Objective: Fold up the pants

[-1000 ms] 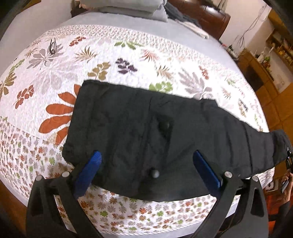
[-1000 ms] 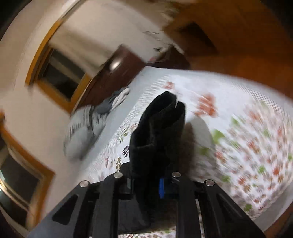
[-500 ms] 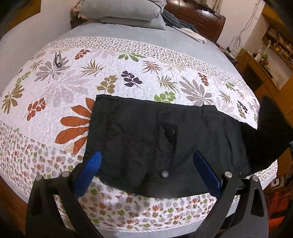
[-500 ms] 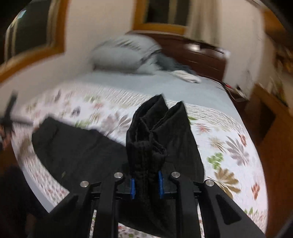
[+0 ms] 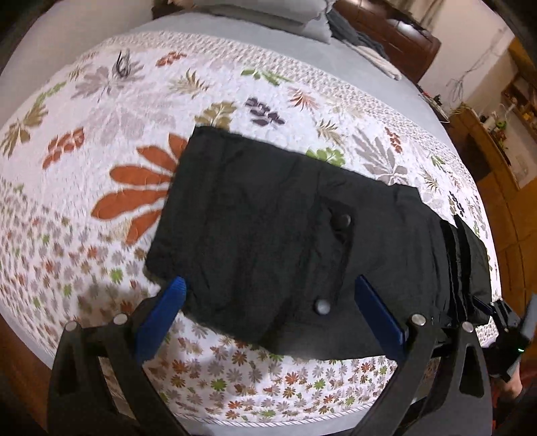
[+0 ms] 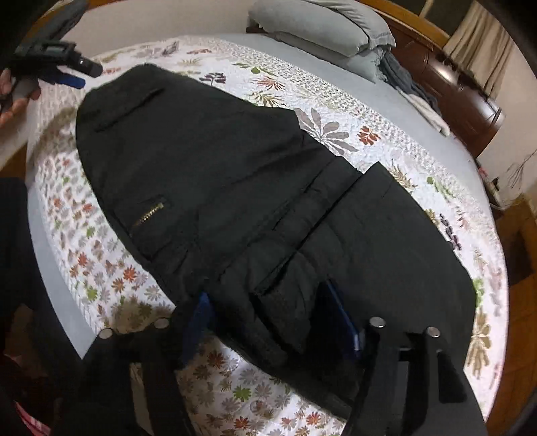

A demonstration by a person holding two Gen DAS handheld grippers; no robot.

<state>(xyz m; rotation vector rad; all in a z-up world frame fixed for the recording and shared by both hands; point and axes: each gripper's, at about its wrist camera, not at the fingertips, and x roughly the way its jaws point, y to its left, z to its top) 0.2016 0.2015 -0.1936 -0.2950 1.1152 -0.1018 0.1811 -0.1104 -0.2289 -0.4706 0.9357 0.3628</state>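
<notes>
Black pants (image 5: 285, 228) lie flat on the floral quilt, with two snap buttons and a pocket flap showing. In the right wrist view the pants (image 6: 235, 174) have a folded-over end lying on top, and a brass zipper (image 6: 149, 212) shows. My left gripper (image 5: 268, 302) is open, its blue pads straddling the near edge of the pants. My right gripper (image 6: 268, 308) is open over the folded end, with fabric lying between the jaws. The right gripper (image 5: 503, 322) also shows at the pants' right end in the left wrist view. The left gripper (image 6: 63, 72) shows at far left.
The floral quilt (image 5: 117, 100) covers a grey bed. Grey pillows (image 6: 322, 26) and a dark wooden headboard (image 6: 463, 97) are at the far end. Wooden furniture (image 5: 496, 141) and floor lie to the right. The bed's near edge (image 5: 268, 422) is close below the grippers.
The right gripper carried the bunched pants end over, laid it on the pants and opened. The left gripper stayed open at the near edge and moved a little closer.
</notes>
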